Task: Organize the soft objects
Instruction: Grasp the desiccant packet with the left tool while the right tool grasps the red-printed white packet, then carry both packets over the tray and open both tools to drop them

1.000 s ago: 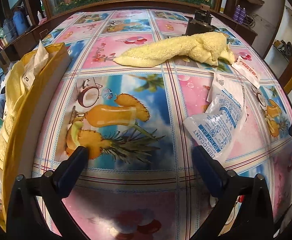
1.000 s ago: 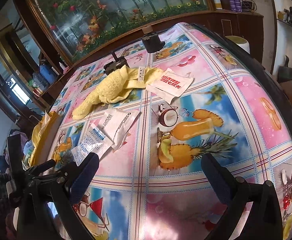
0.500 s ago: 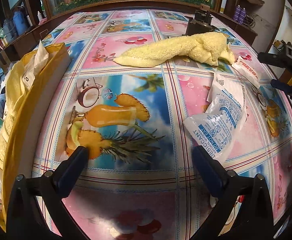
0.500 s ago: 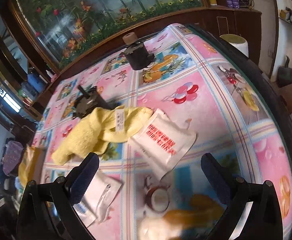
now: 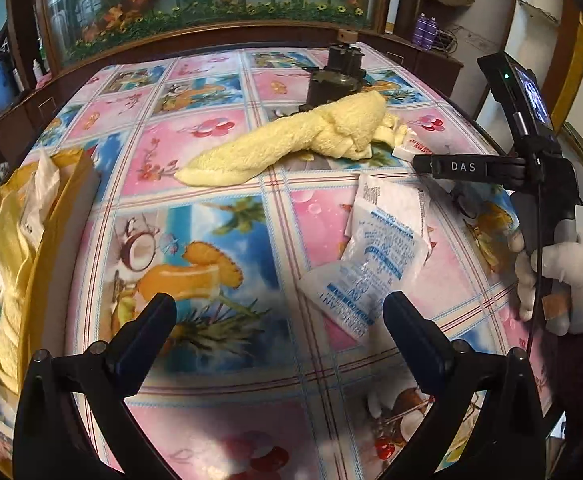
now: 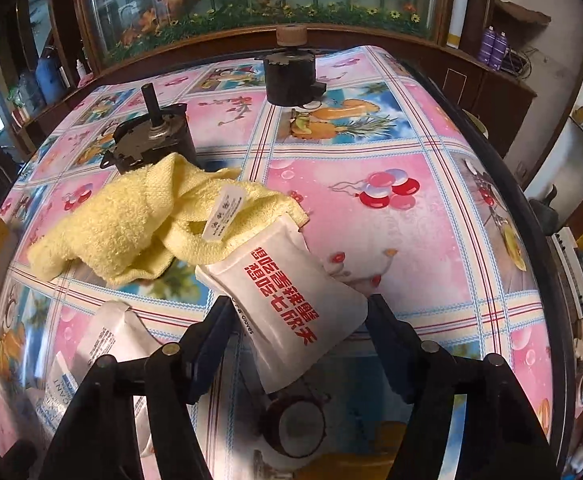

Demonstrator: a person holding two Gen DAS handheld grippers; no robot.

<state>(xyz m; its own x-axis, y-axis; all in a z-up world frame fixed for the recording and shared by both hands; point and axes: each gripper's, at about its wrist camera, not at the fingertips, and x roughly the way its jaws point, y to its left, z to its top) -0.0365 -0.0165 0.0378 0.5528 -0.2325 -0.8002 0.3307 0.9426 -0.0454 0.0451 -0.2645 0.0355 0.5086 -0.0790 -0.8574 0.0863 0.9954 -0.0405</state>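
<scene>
Your right hand-held gripper (image 6: 298, 330) is sitting at lower centre, fingers apart around a white packet with red print (image 6: 287, 300), which is lying on the tabletop (image 6: 431, 216) beneath a yellow towel (image 6: 131, 224). Your left hand-held gripper (image 5: 279, 324) is hanging spread wide, empty, near a blue-printed sachet (image 5: 371, 264).

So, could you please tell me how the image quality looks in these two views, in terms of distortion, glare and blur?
Left wrist view: strong fisheye bowing of the tablecloth, which looks glossy but mostly sharp; the yellow towel is crisp, with dark vignetted corners. Right wrist view: the same bowing, the white packet with red print sharp between the fingers, and pale glare across the left edge.
</scene>
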